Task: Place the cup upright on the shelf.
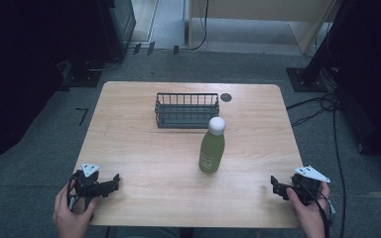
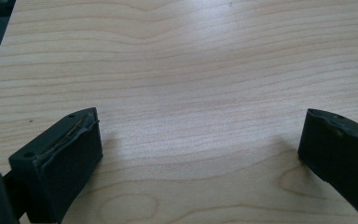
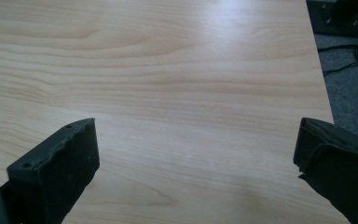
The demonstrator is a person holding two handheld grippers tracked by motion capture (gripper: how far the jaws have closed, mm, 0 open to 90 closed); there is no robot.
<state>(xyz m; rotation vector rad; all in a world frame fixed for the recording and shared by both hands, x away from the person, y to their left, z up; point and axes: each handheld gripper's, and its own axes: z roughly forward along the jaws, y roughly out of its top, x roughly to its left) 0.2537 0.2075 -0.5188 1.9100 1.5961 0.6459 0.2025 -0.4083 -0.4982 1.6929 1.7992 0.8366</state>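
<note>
Left gripper [image 1: 113, 181]: at the near left corner of the wooden table [image 1: 144, 153], jaws spread wide with bare wood between them, gripping nothing.
Right gripper [image 1: 276, 185]: at the near right edge, jaws wide apart, nothing between them.
Green bottle [image 1: 212, 151]: upright with a white cap, near the table's middle, well apart from both grippers.
Wire basket [image 1: 186, 110]: dark, just behind the bottle; appears empty, though the view is coarse.
Dark round disc [image 1: 225, 97]: beside the basket's right end.
</note>
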